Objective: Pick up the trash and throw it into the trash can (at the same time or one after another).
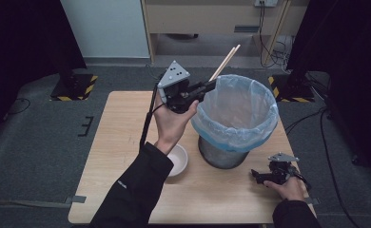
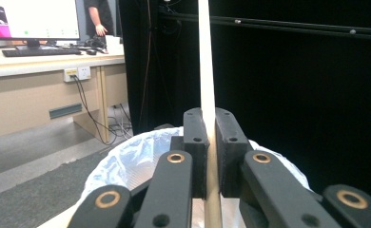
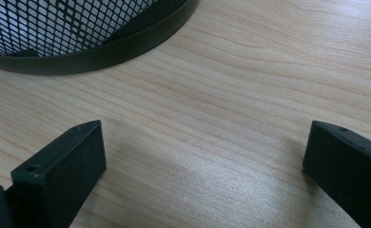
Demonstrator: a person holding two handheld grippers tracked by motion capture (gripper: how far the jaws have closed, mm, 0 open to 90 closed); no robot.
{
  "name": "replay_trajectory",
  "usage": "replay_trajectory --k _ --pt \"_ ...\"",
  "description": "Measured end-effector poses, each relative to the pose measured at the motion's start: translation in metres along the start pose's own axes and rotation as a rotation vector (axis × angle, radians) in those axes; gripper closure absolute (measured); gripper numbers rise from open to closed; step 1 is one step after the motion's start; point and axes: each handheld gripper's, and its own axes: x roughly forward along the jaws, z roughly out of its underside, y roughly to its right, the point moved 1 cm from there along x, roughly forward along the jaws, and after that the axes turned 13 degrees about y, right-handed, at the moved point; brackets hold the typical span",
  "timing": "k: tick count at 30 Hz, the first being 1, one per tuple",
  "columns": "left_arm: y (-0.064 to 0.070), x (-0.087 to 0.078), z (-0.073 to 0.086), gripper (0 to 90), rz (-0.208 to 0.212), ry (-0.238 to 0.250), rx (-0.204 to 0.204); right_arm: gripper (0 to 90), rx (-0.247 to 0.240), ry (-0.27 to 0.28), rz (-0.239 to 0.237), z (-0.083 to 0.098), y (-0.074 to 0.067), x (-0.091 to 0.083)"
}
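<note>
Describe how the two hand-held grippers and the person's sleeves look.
Both are black. The left hand-held gripper carries a grey three-cornered plate with dark dots, and a black cable trails from it. Up close its fingers are blocky black pads on linkage arms with brass-coloured pivot rings. The right hand-held gripper has a similar grey plate. Both sleeves are black.

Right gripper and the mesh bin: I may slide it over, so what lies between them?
Nothing: the right gripper view shows bare wooden table between the open right gripper and the mesh bin; the high view agrees.
</note>
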Motion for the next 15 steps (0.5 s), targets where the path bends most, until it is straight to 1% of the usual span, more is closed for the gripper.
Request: replay_trajectory --k 6,11,15 --pt "0.004 0.012 -0.001 84.8 0.007 -0.009 0.009 0.6 0.000 0.000 0.000 0.000 0.000 0.000" --pt "0.004 0.021 0.000 84.8 0.009 -0.016 0.001 0.6 0.000 0.000 0.000 0.000 0.000 0.000" --pt "0.004 0.028 0.002 84.8 0.012 -0.024 0.006 0.6 0.000 0.000 0.000 0.000 0.000 0.000"
